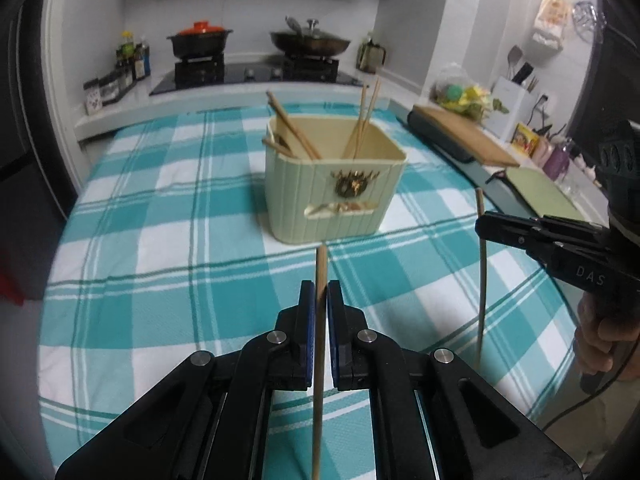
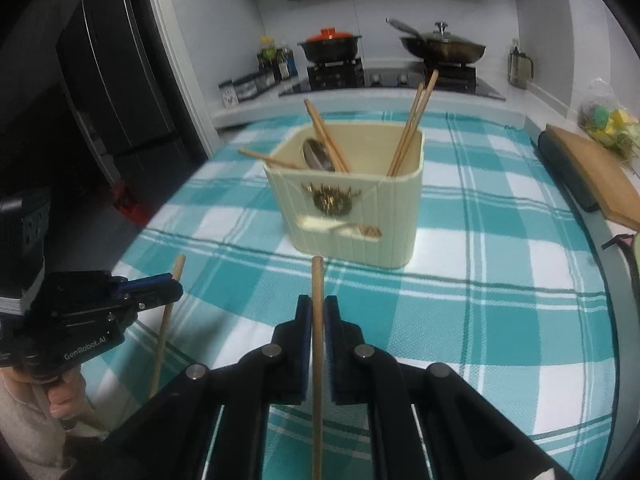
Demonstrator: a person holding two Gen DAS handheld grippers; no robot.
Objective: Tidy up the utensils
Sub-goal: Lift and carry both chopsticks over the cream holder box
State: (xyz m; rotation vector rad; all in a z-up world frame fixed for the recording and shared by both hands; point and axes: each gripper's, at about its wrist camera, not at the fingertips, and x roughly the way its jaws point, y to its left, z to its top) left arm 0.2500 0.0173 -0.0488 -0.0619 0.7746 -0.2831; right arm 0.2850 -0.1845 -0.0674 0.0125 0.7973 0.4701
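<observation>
A cream utensil holder [image 1: 334, 184] stands mid-table; it also shows in the right wrist view [image 2: 352, 208]. It holds several wooden chopsticks [image 1: 362, 120] and a metal spoon [image 2: 316, 156]. My left gripper [image 1: 321, 300] is shut on an upright wooden chopstick [image 1: 320, 268], in front of the holder. My right gripper [image 2: 318, 312] is shut on another upright chopstick [image 2: 317, 280]. The right gripper [image 1: 486, 228] with its chopstick [image 1: 483, 280] shows at the right of the left wrist view. The left gripper [image 2: 176, 286] with its chopstick [image 2: 166, 320] shows at the left of the right wrist view.
The table wears a teal checked cloth [image 1: 180, 240]. A wooden cutting board [image 1: 464, 136] lies at the right edge. Behind is a stove with a pot [image 1: 200, 40] and a lidded pan [image 1: 310, 42]. A dark fridge [image 2: 112, 80] stands at left.
</observation>
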